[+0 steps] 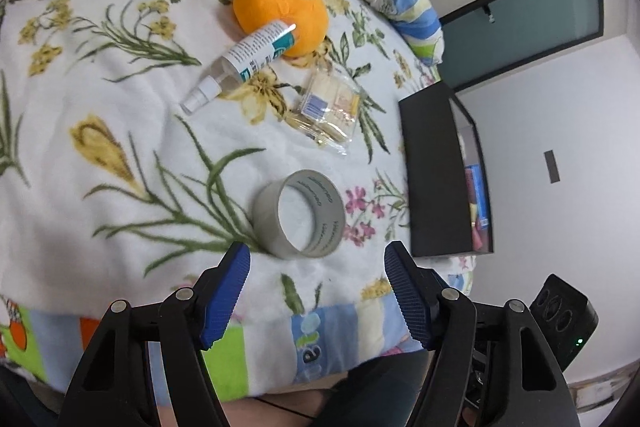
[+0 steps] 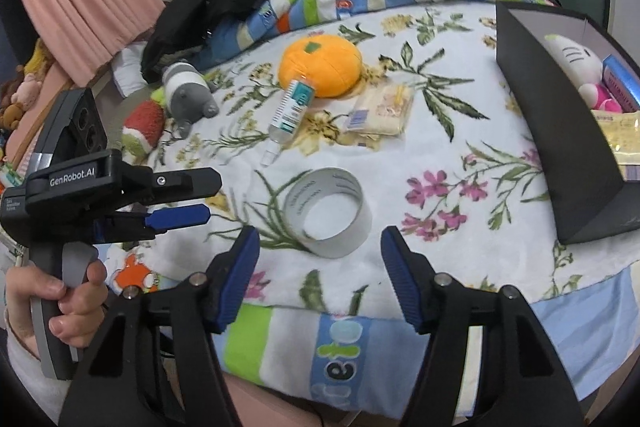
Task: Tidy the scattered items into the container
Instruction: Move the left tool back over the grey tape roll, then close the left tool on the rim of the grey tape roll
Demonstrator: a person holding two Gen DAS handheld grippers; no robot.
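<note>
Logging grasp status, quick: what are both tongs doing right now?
Left tongs: open, holding nothing, just short of the tape roll.
Right tongs: open, holding nothing.

Each gripper has black angular arms with silver pivot screws and blue ribbed pads [image 1: 224, 301]. The left gripper [image 2: 178, 203] body bears white "GenRobot.AI" lettering above a grey handle [image 2: 52, 311].
</note>
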